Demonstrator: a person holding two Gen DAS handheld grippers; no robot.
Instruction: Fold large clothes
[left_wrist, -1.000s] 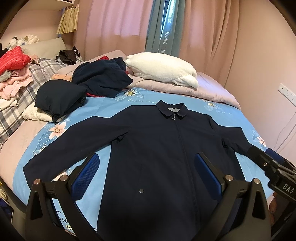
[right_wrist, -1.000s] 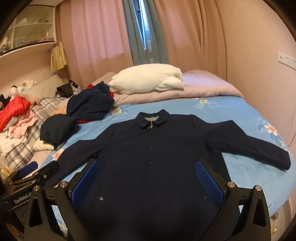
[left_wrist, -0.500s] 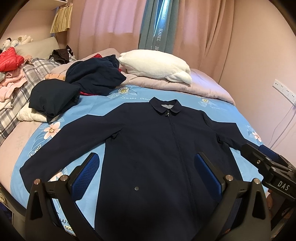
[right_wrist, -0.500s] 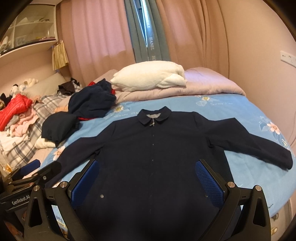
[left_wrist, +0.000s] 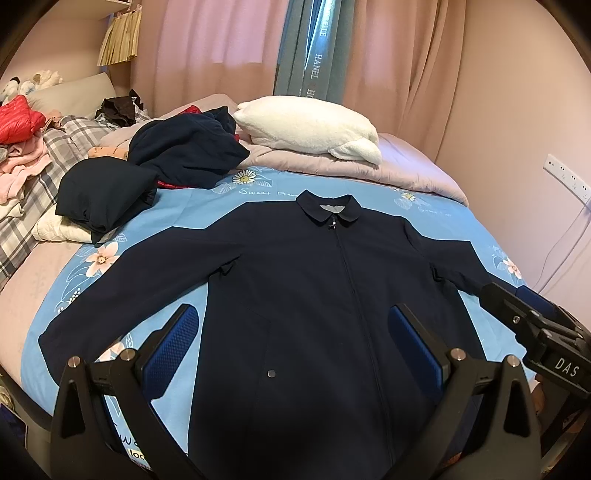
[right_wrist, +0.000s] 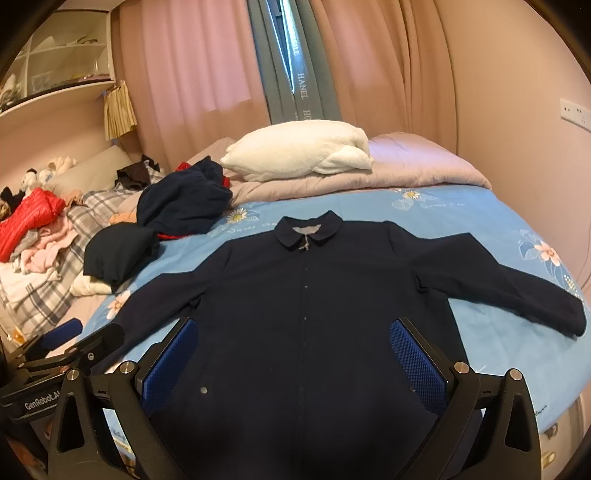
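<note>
The navy jacket (left_wrist: 332, 295) lay face up and spread flat on the blue floral bedsheet (left_wrist: 443, 206), collar (left_wrist: 328, 210) toward the far end near the white pillow (left_wrist: 306, 129), zip closed, both sleeves stretched out to left and right. From where I stood, the left gripper (left_wrist: 295, 343) hung above the near hem with its blue pads wide apart and nothing between them; the right gripper (right_wrist: 295, 354) was held the same way, fully spread and empty, just beside it.

The cloth looked soft and limp but fairly thick, so I judged it would sag and drag on the sheet rather than hold a crease, and its dark weave seemed matte, not slippery. The sleeves looked the easiest parts to take: the cuff of the right sleeve (right_wrist: 517, 291) and that of the left sleeve (left_wrist: 122, 291) both lay clear of the body. A pinch at a cuff or shoulder seam seemed safer than the middle, where layers could bunch. A heap of other dark clothes (left_wrist: 177, 155) sat far left, apart from it.
</note>
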